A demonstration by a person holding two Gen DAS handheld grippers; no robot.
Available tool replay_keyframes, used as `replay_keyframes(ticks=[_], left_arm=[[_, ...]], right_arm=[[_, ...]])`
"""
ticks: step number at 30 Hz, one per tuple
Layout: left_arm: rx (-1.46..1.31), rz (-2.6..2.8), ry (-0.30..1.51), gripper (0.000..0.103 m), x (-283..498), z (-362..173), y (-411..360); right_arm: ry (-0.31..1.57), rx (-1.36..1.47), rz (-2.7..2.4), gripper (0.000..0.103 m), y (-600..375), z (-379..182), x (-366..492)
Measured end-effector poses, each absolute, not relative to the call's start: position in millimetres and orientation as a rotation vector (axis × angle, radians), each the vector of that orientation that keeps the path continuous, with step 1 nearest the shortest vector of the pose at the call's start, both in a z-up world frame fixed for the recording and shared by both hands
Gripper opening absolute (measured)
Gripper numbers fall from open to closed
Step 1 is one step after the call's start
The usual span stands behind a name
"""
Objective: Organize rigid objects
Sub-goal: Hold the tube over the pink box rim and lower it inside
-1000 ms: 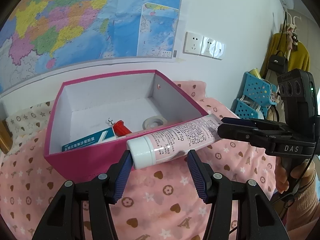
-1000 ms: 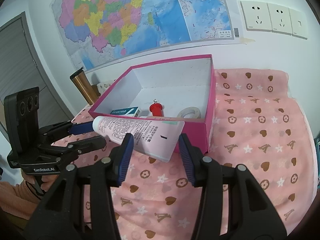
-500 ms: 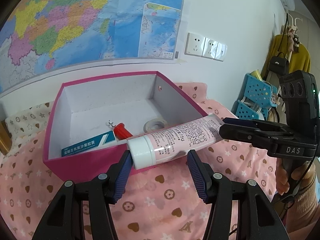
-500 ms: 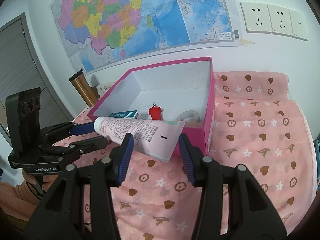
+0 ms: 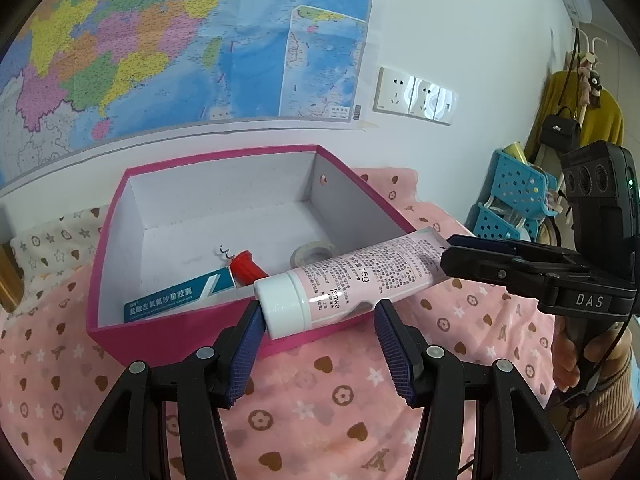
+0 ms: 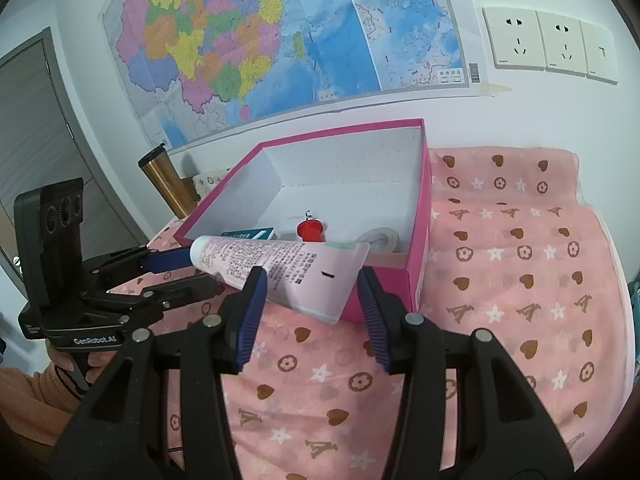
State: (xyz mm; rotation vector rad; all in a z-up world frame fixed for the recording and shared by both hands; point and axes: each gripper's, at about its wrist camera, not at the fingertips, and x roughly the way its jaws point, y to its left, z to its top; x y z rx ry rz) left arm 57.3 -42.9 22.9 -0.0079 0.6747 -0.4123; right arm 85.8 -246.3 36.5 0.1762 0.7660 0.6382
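Note:
A pink tube [image 5: 360,276] with a white cap hangs level over the front rim of an open pink box [image 5: 224,156]. My left gripper [image 5: 316,340] is shut on its cap end. My right gripper [image 6: 310,300] is shut on its flat crimped end [image 6: 328,280]. Each gripper shows in the other's view: the right gripper [image 5: 452,256] at the tube's tail, the left gripper [image 6: 176,272] at the cap. Inside the box lie a teal carton [image 5: 168,300], a red-handled corkscrew [image 5: 246,266] and a tape roll [image 5: 314,252].
The box [image 6: 340,130] stands on a pink patterned cloth [image 5: 320,420] against a wall with a map and sockets. A gold tumbler [image 6: 164,184] stands left of the box. Blue baskets [image 5: 516,196] sit at the far right. A person's hand [image 5: 568,356] holds the right gripper.
The box sits slightly lower in both views, and more of its floor shows. Both grippers keep the same hold on the tube.

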Motion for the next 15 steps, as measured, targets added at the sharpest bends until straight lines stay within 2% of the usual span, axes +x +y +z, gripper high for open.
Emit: replay_keyframes(ticks=[15], left_arm=[[-0.001,-0.407,0.673,0.057,64.7,24.4,-43.3]], right_arm=[[0.758,0.188,0.634,0.050,-246.5,40.2,91.1]])
